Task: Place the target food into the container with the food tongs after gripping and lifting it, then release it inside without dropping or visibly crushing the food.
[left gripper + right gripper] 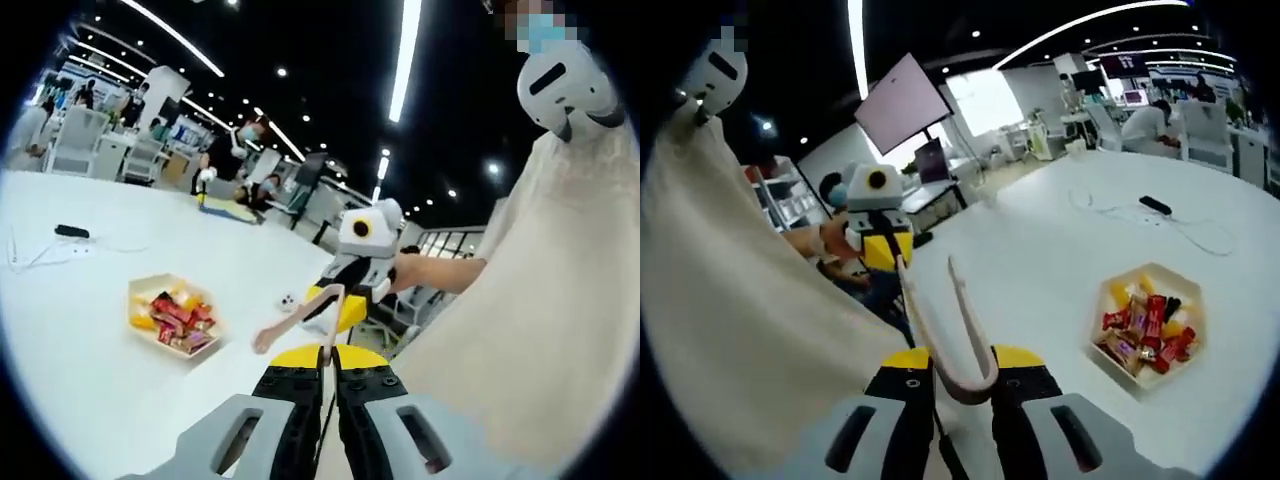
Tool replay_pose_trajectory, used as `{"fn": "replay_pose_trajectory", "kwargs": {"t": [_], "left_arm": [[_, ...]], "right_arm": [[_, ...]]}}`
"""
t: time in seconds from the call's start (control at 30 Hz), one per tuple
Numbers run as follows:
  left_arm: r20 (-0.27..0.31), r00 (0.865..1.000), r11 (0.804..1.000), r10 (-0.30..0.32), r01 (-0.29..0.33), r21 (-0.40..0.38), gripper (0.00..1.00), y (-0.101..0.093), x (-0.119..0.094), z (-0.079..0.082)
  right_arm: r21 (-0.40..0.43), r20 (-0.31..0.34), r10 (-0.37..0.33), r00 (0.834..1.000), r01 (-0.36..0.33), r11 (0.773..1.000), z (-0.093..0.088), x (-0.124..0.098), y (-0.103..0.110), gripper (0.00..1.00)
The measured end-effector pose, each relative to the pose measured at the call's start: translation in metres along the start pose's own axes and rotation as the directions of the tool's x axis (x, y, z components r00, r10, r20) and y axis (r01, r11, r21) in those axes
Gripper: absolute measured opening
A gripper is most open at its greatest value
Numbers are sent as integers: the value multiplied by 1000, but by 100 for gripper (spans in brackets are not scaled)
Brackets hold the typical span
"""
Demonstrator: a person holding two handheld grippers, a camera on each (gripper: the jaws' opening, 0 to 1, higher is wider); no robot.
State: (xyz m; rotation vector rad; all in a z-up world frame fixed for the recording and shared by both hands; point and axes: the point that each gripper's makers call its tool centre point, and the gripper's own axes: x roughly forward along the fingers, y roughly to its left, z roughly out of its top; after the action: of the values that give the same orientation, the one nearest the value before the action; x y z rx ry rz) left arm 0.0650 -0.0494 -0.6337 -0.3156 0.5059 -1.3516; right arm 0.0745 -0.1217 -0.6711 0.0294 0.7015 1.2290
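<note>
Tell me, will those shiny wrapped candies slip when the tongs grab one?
Probably a little: the small red and yellow wrapped candies look glossy, so they may slip. They seem light and lie loosely piled in the pale hexagonal tray, so neighbours may shift. The thin beige tongs look springy.

Two gripper-mounted fisheye views, facing each other across one white table.

The left gripper view looks forward along its own jaws, low over the table [90, 330], with the tray of wrapped snacks [172, 316] near on its left and the right gripper [345, 290] straight ahead. The right gripper view looks back the opposite way, the same tray [1150, 325] near on its right and the left gripper [883, 245] ahead. Both share the table, the tray and the person's pale garment [730, 330].
</note>
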Motion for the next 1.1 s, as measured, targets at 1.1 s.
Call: {"fn": "replay_pose_trajectory", "kwargs": {"t": [1.1], "left_arm": [[-200, 972, 993, 119, -118, 16, 2, 34, 41, -71]], "right_arm": [[44, -180, -178, 968, 188, 981, -88, 15, -52, 22]]}}
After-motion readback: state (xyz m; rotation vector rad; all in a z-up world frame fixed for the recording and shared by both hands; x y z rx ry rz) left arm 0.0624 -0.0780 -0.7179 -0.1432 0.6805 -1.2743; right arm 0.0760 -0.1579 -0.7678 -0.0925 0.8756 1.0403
